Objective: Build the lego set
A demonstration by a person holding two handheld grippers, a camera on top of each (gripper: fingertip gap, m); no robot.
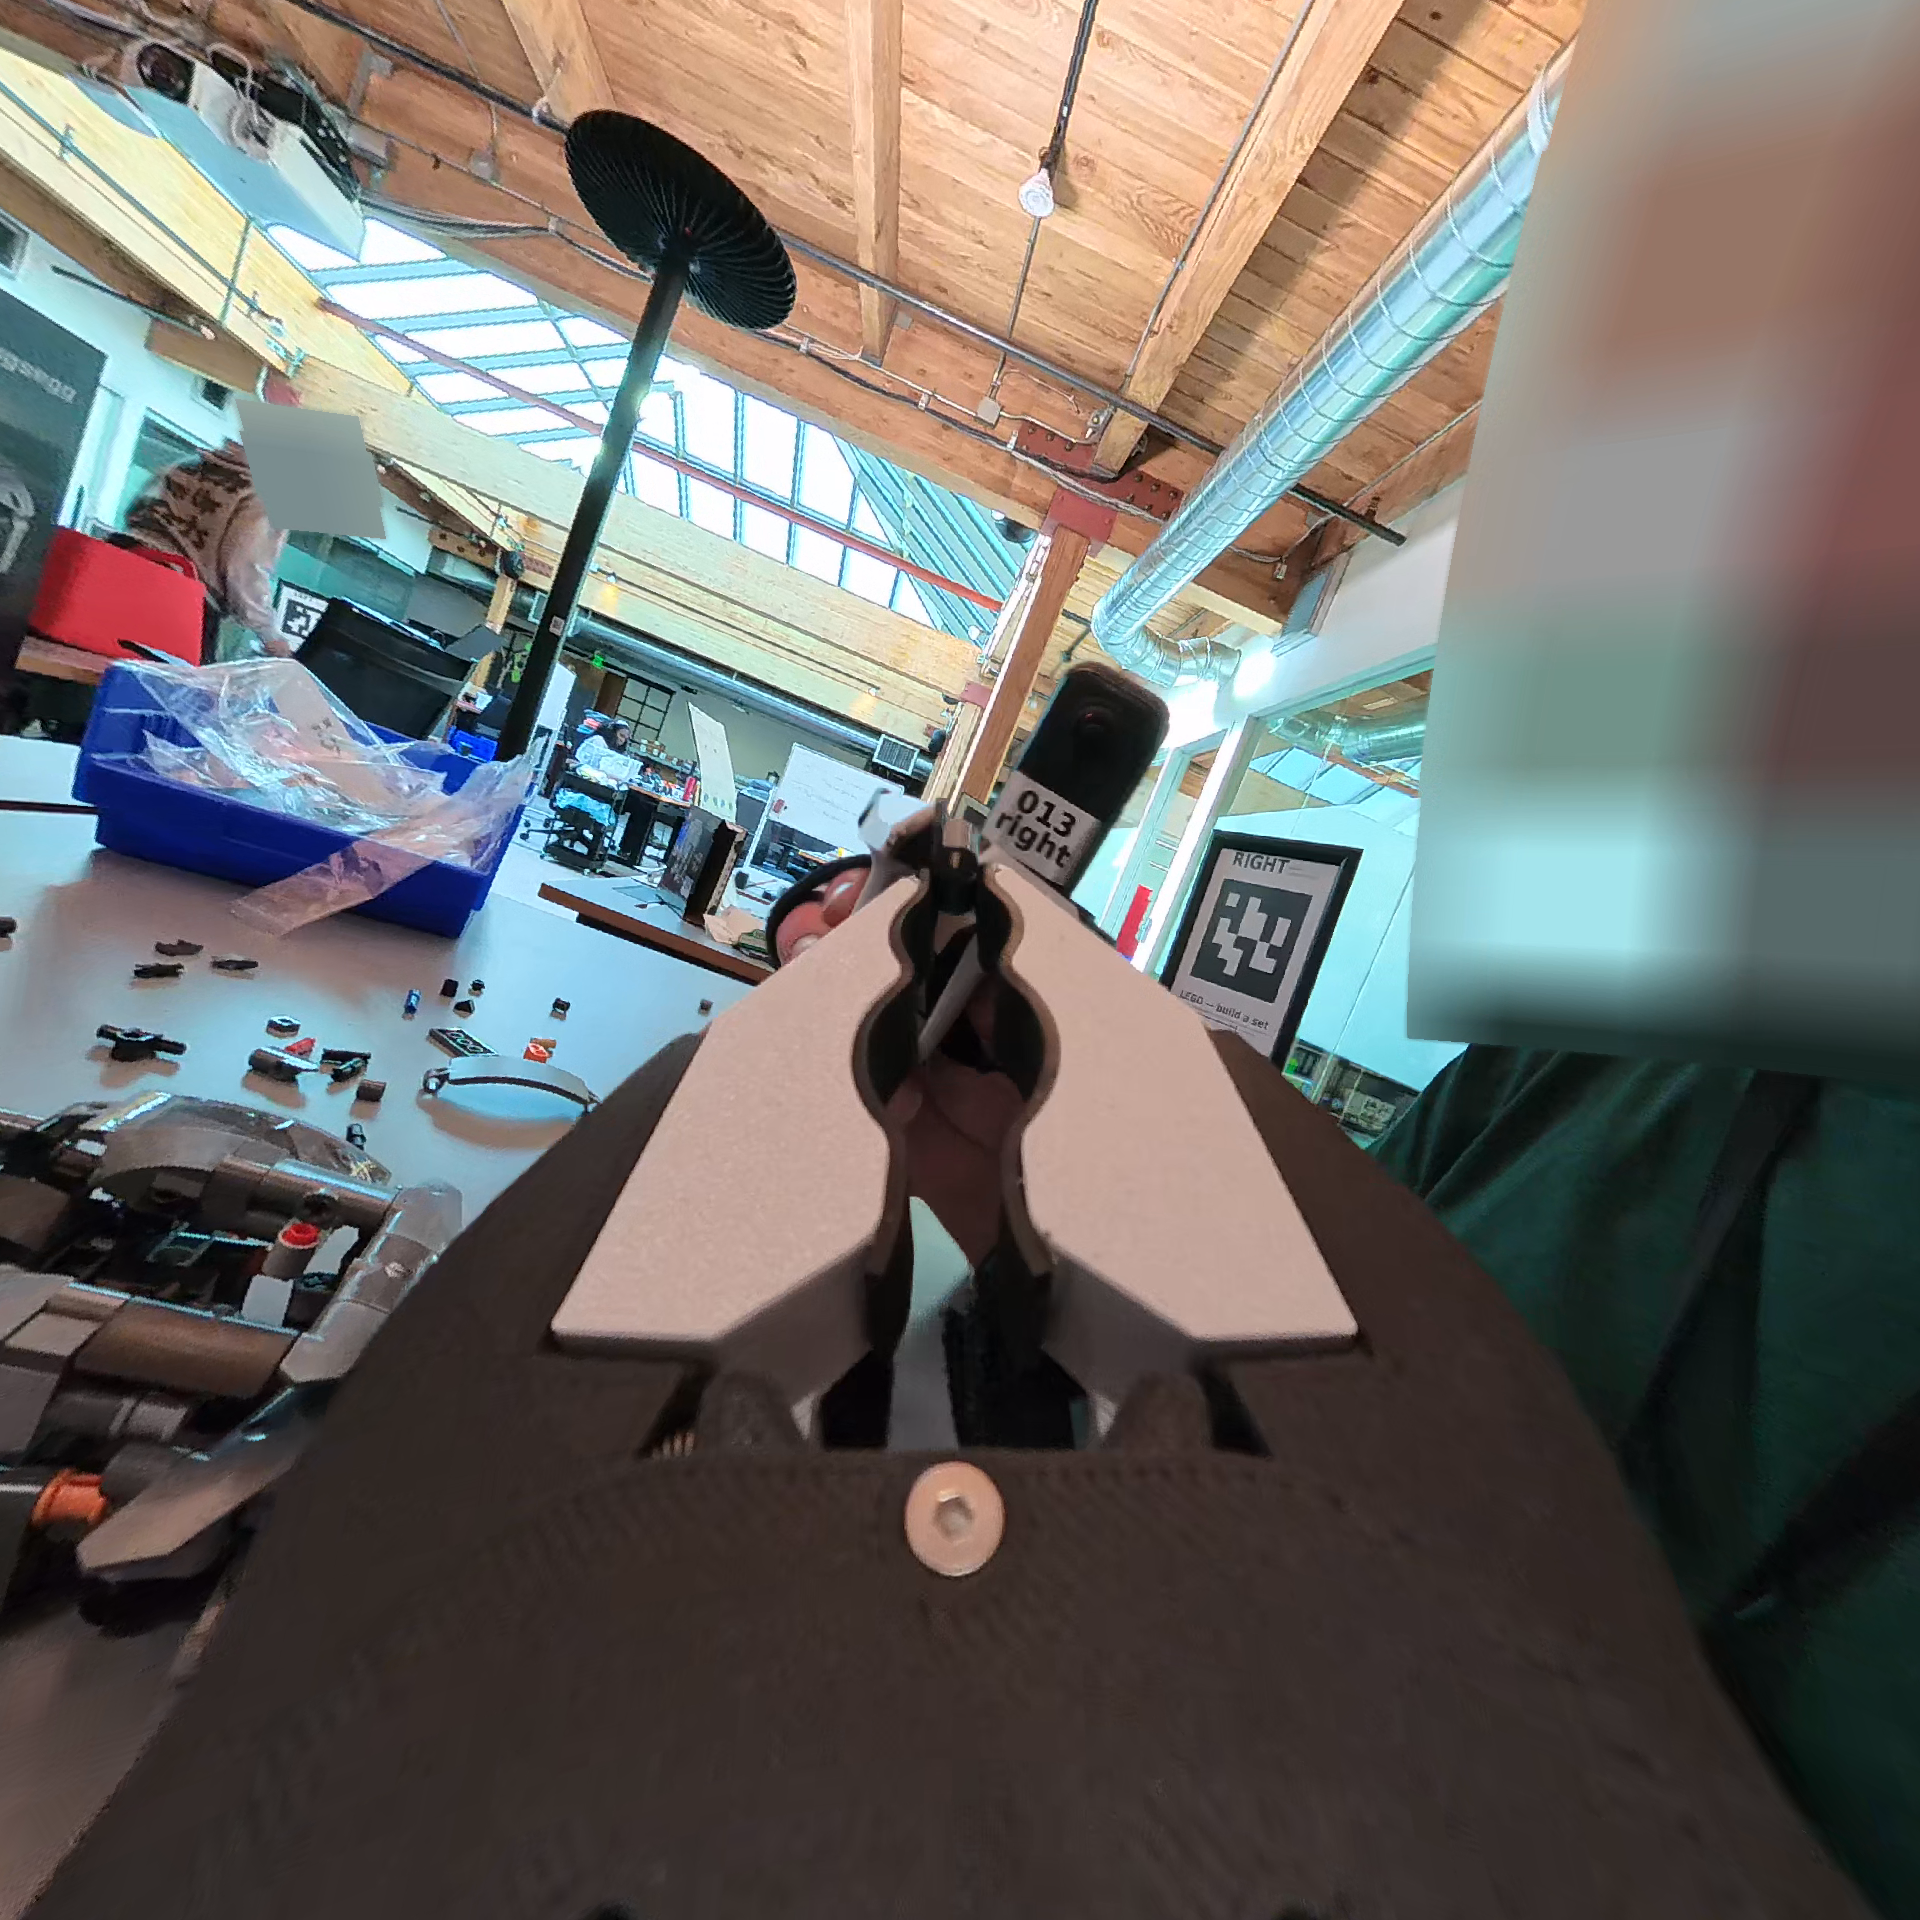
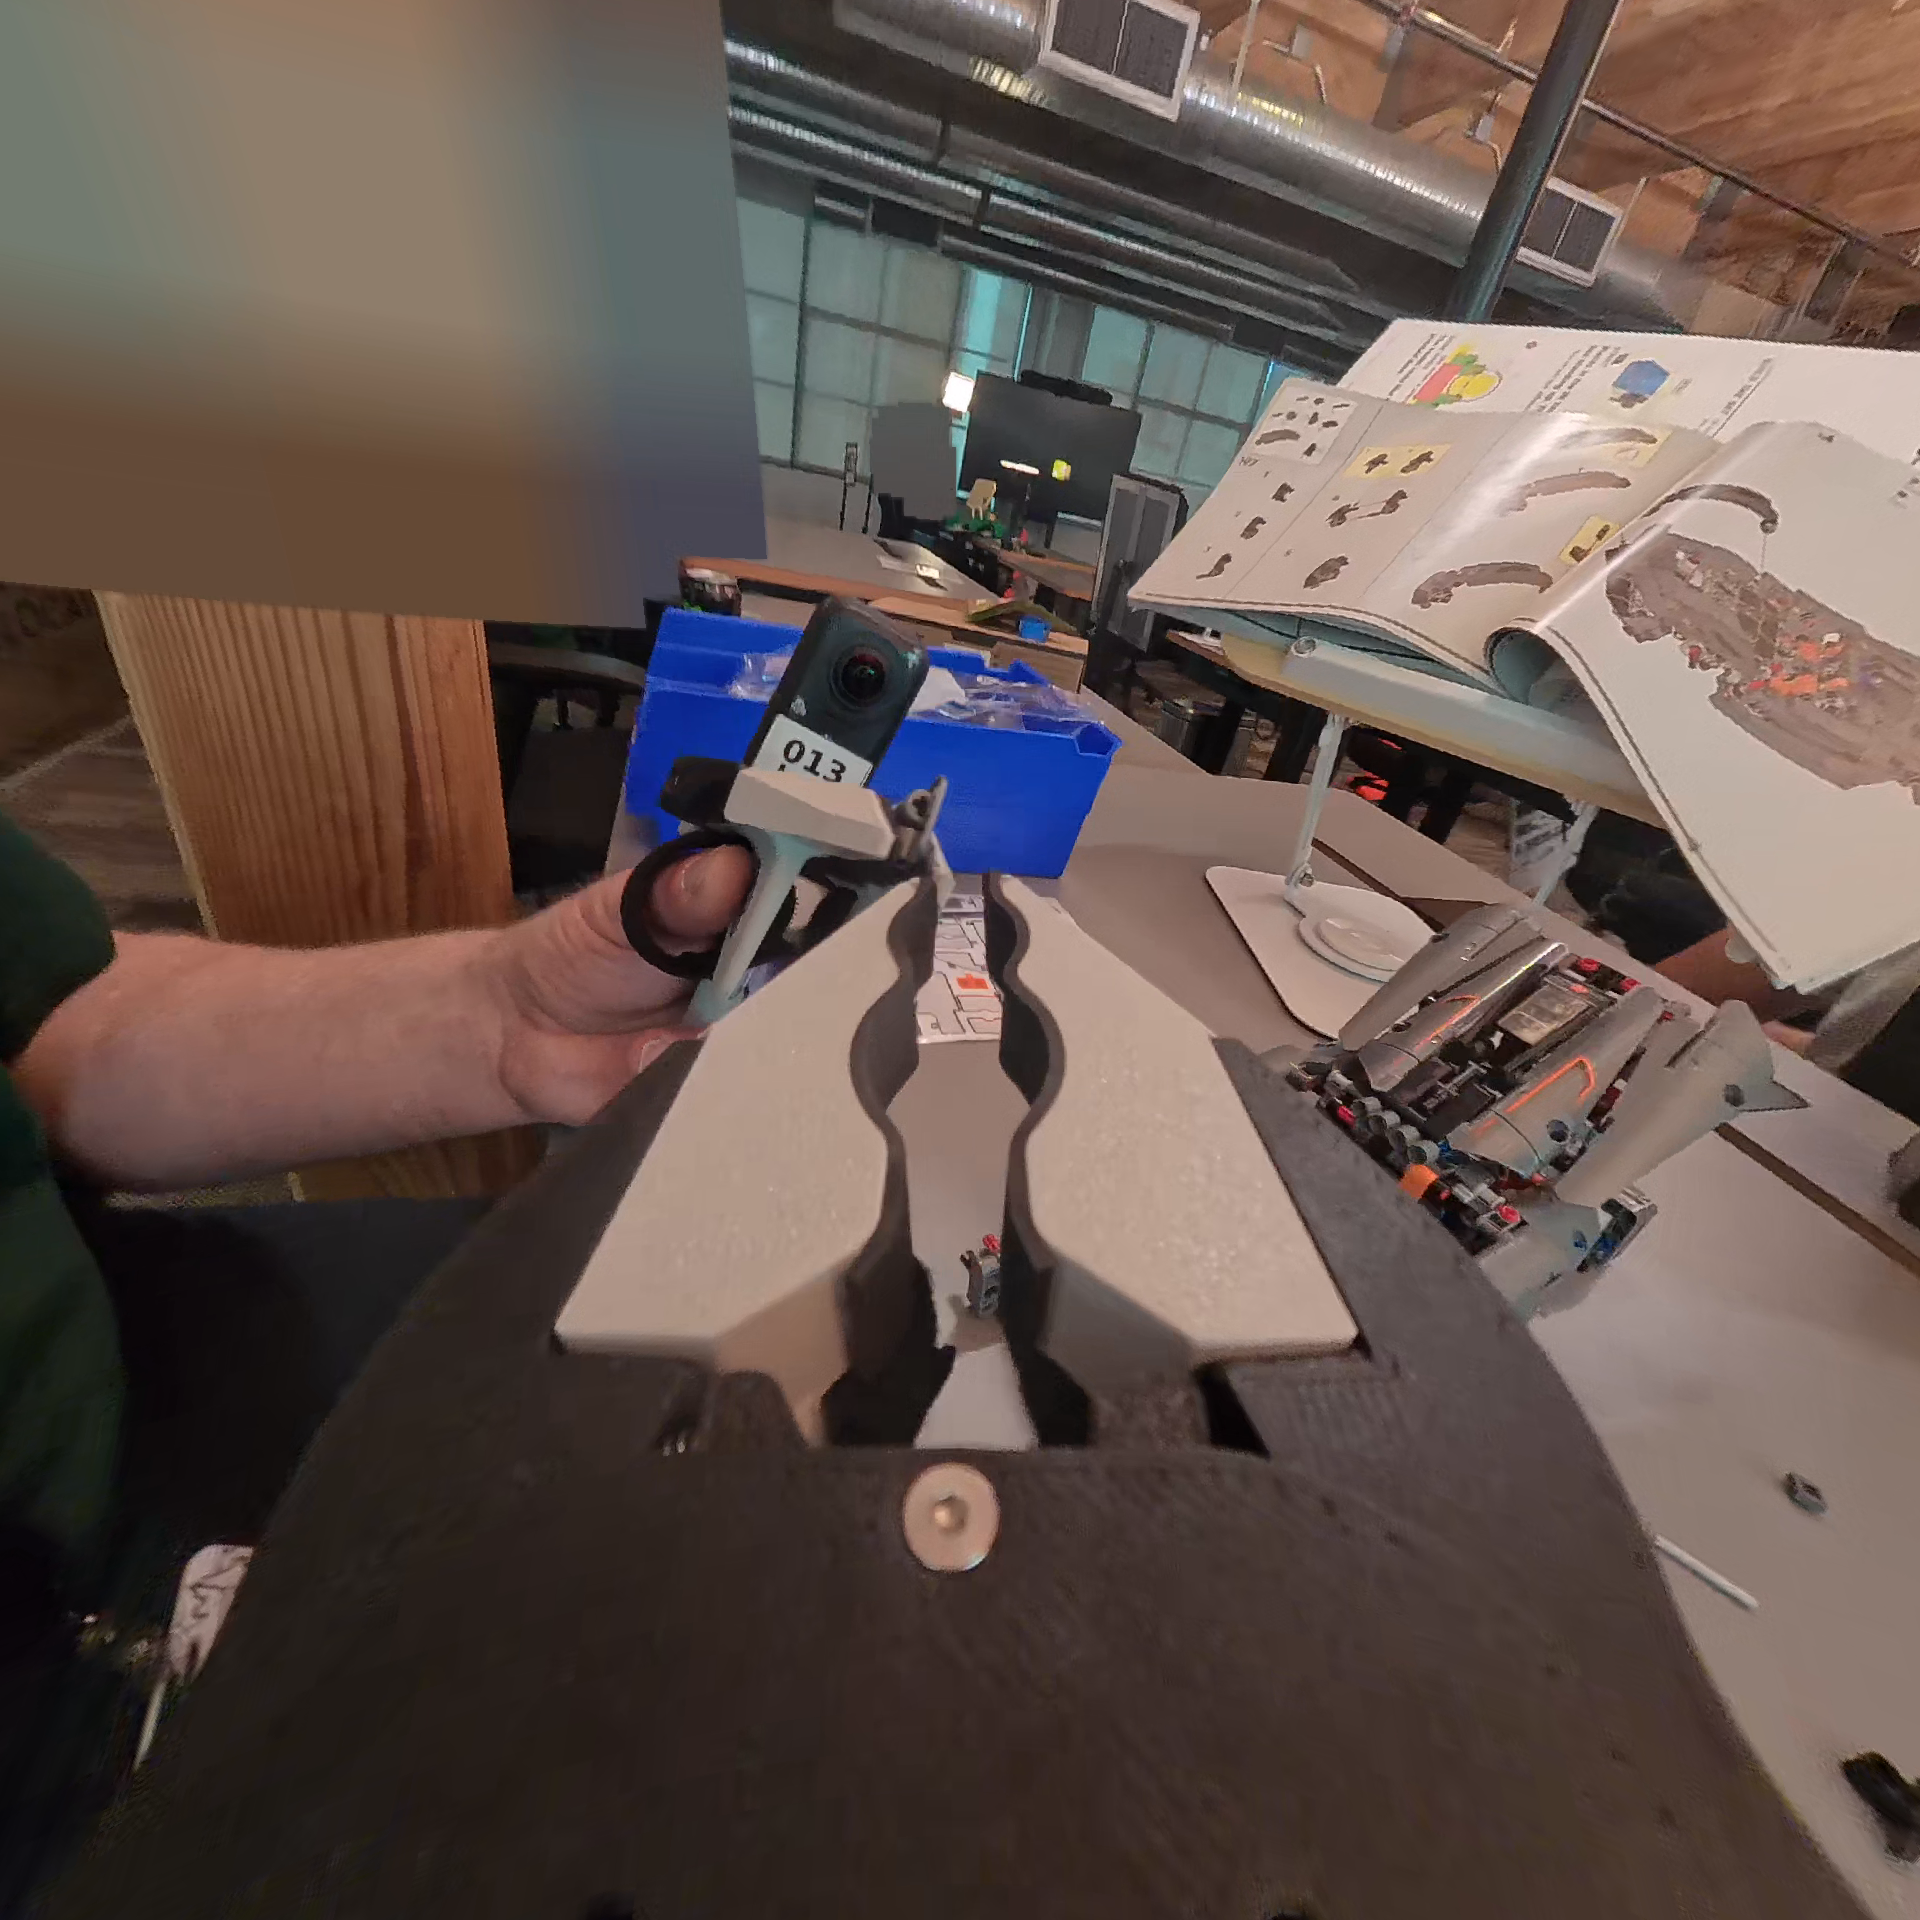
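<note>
My left gripper (image 1: 951,883) is shut at the tips on a white sticker sheet (image 1: 951,987), which hangs edge-on in the gap between the fingers. The sheet shows face-on in the right wrist view (image 2: 961,971), below the left gripper's tips (image 2: 925,821). My right gripper (image 2: 961,888) is open, with its tips just under the left gripper and on either side of the sheet. It also shows in the left wrist view (image 1: 935,831). The grey spaceship model (image 1: 208,1247) lies on the table; in the right wrist view it sits to the right (image 2: 1507,1091).
Loose small pieces (image 1: 312,1039) lie on the grey table (image 1: 623,966). A blue bin (image 2: 987,790) holds clear bags. An open instruction booklet (image 2: 1558,540) rests on a stand (image 2: 1320,925). A small piece (image 2: 982,1278) lies under the right gripper. My left and right fingertips are right by each other. Both grippers' tips are roughly 15 cm from the grey spaceship model (image 1: 208,1247).
</note>
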